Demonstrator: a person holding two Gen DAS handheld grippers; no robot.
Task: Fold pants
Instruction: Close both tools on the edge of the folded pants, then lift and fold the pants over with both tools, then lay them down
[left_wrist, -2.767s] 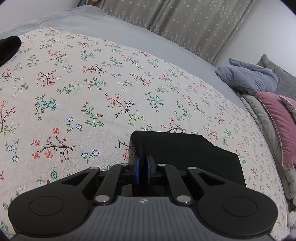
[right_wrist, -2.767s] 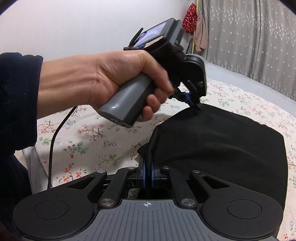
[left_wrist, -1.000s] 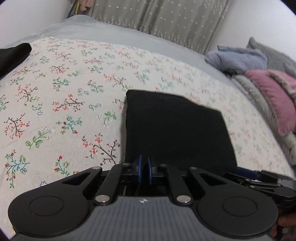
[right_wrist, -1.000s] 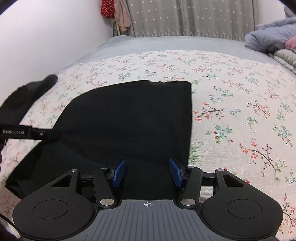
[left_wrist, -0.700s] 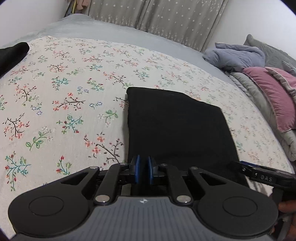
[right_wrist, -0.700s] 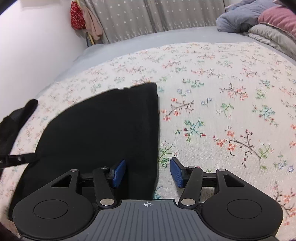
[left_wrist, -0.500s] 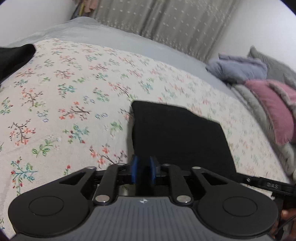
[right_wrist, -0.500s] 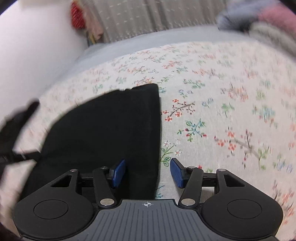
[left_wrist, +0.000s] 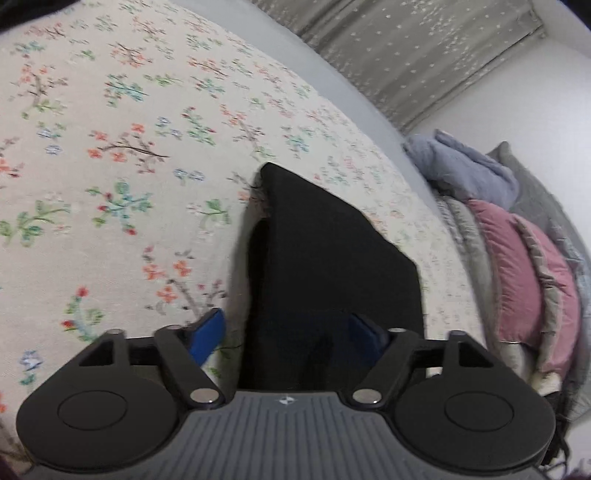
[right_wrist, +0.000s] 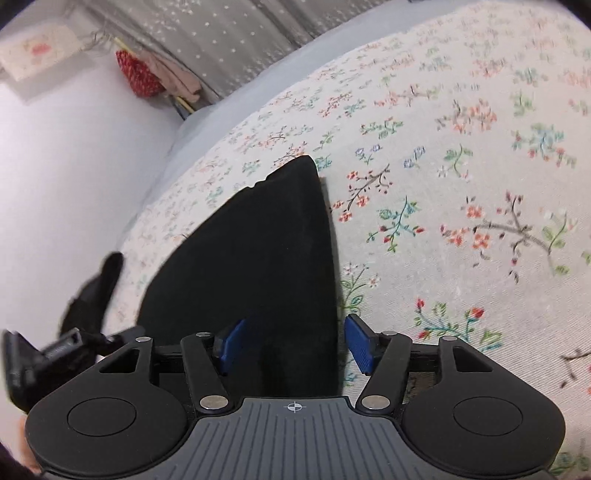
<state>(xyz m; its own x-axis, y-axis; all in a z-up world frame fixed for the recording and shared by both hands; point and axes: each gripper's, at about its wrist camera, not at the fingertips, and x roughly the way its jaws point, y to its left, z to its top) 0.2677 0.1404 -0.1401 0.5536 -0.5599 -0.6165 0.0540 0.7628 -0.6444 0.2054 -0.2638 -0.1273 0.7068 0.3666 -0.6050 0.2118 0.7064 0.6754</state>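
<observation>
The black pants (left_wrist: 332, 266) lie folded flat on the floral bedspread (left_wrist: 110, 184). My left gripper (left_wrist: 286, 332) is open and its jaws are still opening. The pants' near edge lies between its blue pads (left_wrist: 207, 332) without being pressed. In the right wrist view the pants (right_wrist: 266, 251) run away from me as a dark wedge. My right gripper (right_wrist: 295, 343) is open too, its jaws widening. The fold's right edge sits between its pads (right_wrist: 360, 341), untouched. The left tool's body shows blurred at that view's lower left.
A stack of pink and grey pillows (left_wrist: 517, 258) and a blue-grey blanket (left_wrist: 461, 170) line the bed's right side. A grey dotted curtain (left_wrist: 406, 55) hangs behind. Another dark cloth (right_wrist: 99, 280) lies at the bed's left edge, below a red hanging item (right_wrist: 138, 75).
The left gripper, shut on the pants' edge before, has sprung open and let go. The right jaws have widened a little. Both views have rolled and shifted along the near edge.
</observation>
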